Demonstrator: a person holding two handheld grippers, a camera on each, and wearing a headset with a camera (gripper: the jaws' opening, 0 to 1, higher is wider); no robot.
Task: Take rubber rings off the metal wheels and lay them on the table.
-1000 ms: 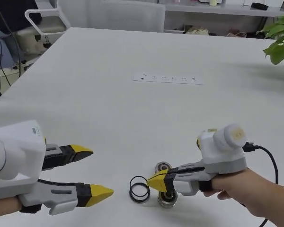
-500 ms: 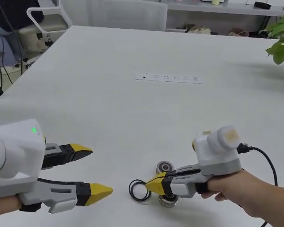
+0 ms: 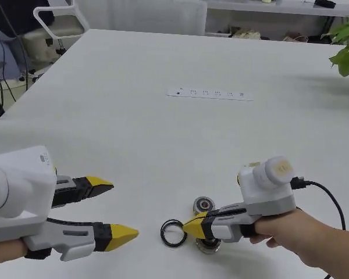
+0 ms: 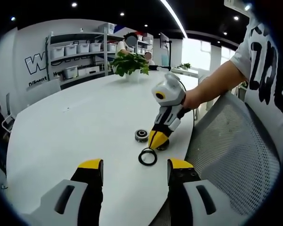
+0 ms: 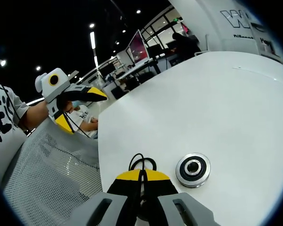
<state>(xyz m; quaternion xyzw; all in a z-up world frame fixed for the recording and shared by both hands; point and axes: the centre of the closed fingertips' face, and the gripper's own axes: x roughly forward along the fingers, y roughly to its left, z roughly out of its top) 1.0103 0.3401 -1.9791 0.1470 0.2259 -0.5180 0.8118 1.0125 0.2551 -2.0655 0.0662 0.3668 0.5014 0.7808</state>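
Near edge of table (image 3: 163, 139): right gripper (image 3: 193, 226) clamped shut on rubber ring (image 3: 173, 233).
The ring's loop rested on the tabletop beside two metal wheels (image 3: 203, 204), one under that gripper; the left gripper (image 3: 123, 209) hung jaws apart, well clear.

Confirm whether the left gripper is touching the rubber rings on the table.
Apart. The head view shows bare table between the left gripper's open yellow tips and the rubber rings.

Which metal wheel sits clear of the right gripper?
The farther wheel, alone on the table beyond the right gripper; the nearer wheel lies partly hidden under that gripper's jaws.
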